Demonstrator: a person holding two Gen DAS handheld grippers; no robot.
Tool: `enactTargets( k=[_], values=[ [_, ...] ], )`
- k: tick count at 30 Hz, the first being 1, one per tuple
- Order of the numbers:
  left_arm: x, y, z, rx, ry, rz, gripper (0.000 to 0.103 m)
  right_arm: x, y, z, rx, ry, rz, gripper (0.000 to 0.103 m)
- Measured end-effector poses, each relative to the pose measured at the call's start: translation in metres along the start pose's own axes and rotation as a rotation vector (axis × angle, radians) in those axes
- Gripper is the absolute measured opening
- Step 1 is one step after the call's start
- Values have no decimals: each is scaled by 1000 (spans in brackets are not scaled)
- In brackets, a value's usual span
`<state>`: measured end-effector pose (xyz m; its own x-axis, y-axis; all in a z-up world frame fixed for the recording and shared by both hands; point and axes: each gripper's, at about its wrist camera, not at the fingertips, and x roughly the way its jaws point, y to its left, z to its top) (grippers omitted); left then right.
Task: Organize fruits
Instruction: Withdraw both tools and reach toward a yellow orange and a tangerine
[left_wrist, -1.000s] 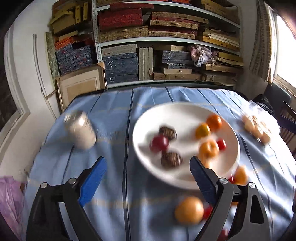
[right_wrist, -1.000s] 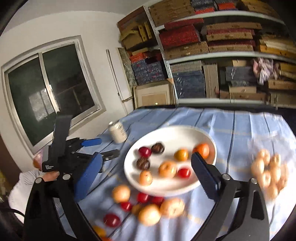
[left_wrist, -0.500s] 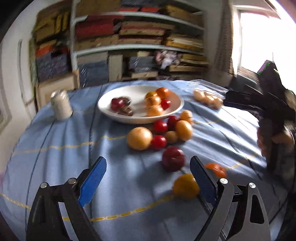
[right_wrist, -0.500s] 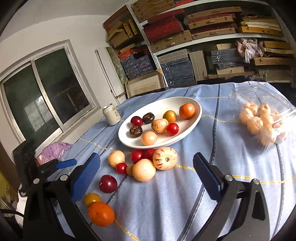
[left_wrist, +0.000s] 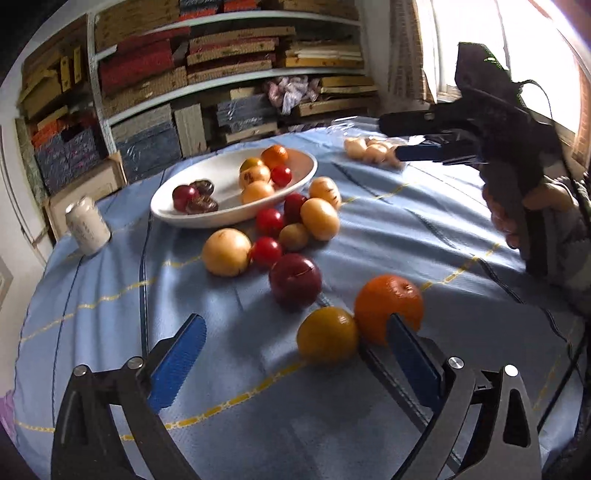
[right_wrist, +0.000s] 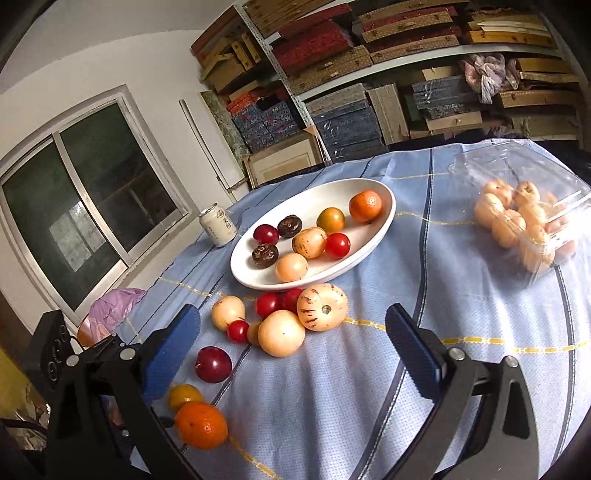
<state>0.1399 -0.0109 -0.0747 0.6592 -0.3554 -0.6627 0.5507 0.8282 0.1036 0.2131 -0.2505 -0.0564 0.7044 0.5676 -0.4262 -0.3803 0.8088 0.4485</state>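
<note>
A white plate (left_wrist: 221, 171) (right_wrist: 325, 194) holds several fruits: tomatoes, an orange, dark ones and pale ones. Loose fruit lies on the blue cloth in front of it. My left gripper (left_wrist: 295, 360) is low over the cloth with its jaws opening. A yellow-orange fruit (left_wrist: 327, 339) (right_wrist: 184, 395) sits between its fingers, close to the right pad, not pressed. An orange (left_wrist: 388, 306) (right_wrist: 201, 424) lies just beyond that pad and a dark red plum (left_wrist: 294, 280) (right_wrist: 213, 363) further on. My right gripper (right_wrist: 293, 350) (left_wrist: 389, 137) is open and empty, short of a pale round fruit (right_wrist: 281, 332).
A drink can (left_wrist: 87, 230) (right_wrist: 218, 229) stands left of the plate. A clear plastic box (right_wrist: 524, 221) of pale fruit sits at the right. A hand (left_wrist: 543, 199) grips the right tool. Stacked boxes fill the shelves behind the round table.
The left gripper has dropped from above the plate to the near loose fruit, and its jaws stand a little wider. The right gripper sank early on, then held still.
</note>
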Motion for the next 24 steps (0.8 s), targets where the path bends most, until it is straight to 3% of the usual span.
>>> enactTargets(
  k=[5, 10, 17, 20, 22, 24],
  values=[
    [10, 22, -3, -99, 72, 41, 100, 1, 0, 0, 2, 3, -2, 98],
    [13, 23, -5, -80, 103, 145, 100, 3, 2, 0, 8, 7, -4, 98],
    [13, 17, 1, -72, 72, 69, 99, 4, 1, 0, 14, 12, -4, 98],
    [17, 18, 3, -99, 79, 38, 85, 5, 1, -1, 13, 16, -4, 98],
    [21, 16, 3, -103, 97, 20, 63, 6, 1, -2, 13, 21, -4, 98],
    [24, 14, 3, -98, 114, 19, 53, 6, 1, -2, 13, 24, -4, 98]
  ],
)
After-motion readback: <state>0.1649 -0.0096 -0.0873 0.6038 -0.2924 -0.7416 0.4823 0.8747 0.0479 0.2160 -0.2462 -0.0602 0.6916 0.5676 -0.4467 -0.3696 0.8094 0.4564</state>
